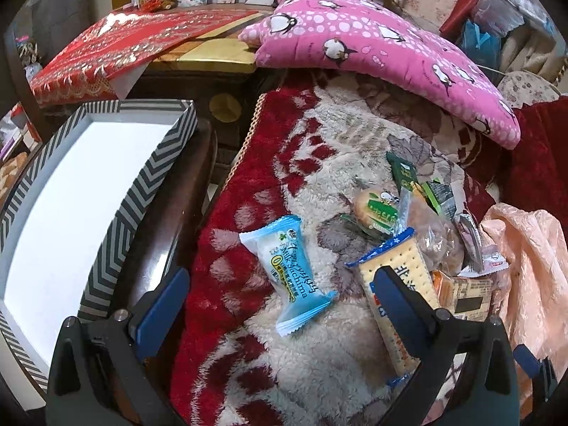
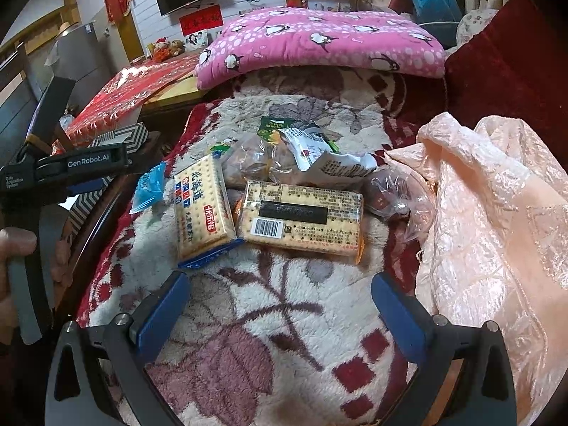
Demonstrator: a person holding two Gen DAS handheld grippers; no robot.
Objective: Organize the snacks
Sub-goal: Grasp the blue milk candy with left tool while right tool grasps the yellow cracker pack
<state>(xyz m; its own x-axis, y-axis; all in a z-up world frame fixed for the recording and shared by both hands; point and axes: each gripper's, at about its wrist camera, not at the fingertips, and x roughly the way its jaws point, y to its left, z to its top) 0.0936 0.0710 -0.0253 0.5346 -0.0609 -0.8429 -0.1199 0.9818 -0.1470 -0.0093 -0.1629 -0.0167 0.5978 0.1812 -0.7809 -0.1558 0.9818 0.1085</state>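
Snacks lie on a red and white floral blanket (image 1: 319,355). A light blue Milk Sachima pack (image 1: 289,271) lies alone, just ahead of my open left gripper (image 1: 284,287). A cracker pack with a blue edge (image 1: 397,294) lies partly under the left gripper's right finger; it also shows in the right wrist view (image 2: 202,209). A second cracker pack with a barcode (image 2: 301,216) lies ahead of my open, empty right gripper (image 2: 280,291). Green, clear and silver wrappers (image 2: 301,149) are piled behind. A chevron-patterned box with a white inside (image 1: 71,195) stands at the left.
A pink penguin pillow (image 1: 372,46) lies at the blanket's far end. A peach satin cloth (image 2: 497,230) is bunched on the right. A wooden table with a red cloth (image 1: 124,46) stands behind the box. The left gripper's body (image 2: 71,167) shows at the left of the right wrist view.
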